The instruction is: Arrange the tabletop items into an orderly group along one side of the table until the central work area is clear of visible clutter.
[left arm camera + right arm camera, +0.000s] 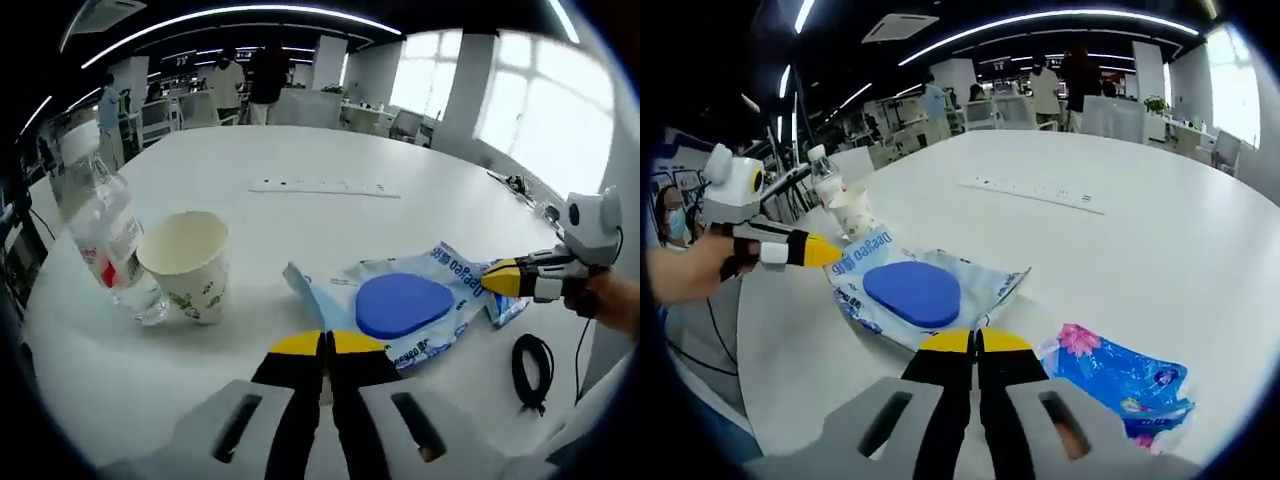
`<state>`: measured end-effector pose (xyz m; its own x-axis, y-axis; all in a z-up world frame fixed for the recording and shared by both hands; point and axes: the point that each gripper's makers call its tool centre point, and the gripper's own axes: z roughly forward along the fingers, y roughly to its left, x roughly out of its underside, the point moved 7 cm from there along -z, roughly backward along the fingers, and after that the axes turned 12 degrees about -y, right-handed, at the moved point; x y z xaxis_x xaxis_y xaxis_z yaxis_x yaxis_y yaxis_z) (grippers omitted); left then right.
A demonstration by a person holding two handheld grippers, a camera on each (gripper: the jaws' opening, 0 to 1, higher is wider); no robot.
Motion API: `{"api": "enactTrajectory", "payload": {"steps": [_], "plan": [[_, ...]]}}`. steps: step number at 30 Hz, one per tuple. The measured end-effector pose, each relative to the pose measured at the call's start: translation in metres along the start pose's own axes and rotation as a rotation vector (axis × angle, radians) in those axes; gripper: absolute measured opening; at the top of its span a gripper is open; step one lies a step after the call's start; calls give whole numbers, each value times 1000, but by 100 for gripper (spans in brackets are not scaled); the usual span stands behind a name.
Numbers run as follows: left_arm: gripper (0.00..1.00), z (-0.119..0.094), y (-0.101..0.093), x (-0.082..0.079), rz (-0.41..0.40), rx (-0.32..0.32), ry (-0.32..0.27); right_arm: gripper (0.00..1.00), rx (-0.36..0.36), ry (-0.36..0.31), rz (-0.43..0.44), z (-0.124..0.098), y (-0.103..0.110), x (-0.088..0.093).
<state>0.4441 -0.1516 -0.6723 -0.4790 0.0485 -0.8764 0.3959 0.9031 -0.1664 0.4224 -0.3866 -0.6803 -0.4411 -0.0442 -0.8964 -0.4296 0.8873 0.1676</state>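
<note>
My left jaws [327, 343] and right jaws [975, 342] are pressed together, both at the wipes pack [405, 305], lying flat between them lengthwise; bare table [330, 220] beyond

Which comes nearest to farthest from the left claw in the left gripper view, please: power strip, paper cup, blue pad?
1. Blue pad, just ahead of the left claw, slightly right.
2. Paper cup, ahead left, beside the bottle.
3. Power strip, far across the table.
</note>
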Motion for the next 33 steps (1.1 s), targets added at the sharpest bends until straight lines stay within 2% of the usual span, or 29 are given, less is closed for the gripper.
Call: {"api": "enactTrajectory", "payload": {"steps": [9, 13, 16, 20, 33], "plan": [[0, 11, 6, 18, 48, 1, 80, 0, -6, 70, -50, 10, -2, 12], [0, 11, 12, 19, 5, -17, 67, 0, 3, 80, -24, 10, -5, 15], [0, 13, 13, 19, 26, -18, 72, 0, 6, 99, -20, 9, -8, 20], [0, 15, 14, 21, 46, -15, 77, 0, 17, 93, 17, 7, -9, 23], [0, 19, 16, 31, 26, -31, 56, 0, 20, 104, 3, 8, -10, 28]]}}
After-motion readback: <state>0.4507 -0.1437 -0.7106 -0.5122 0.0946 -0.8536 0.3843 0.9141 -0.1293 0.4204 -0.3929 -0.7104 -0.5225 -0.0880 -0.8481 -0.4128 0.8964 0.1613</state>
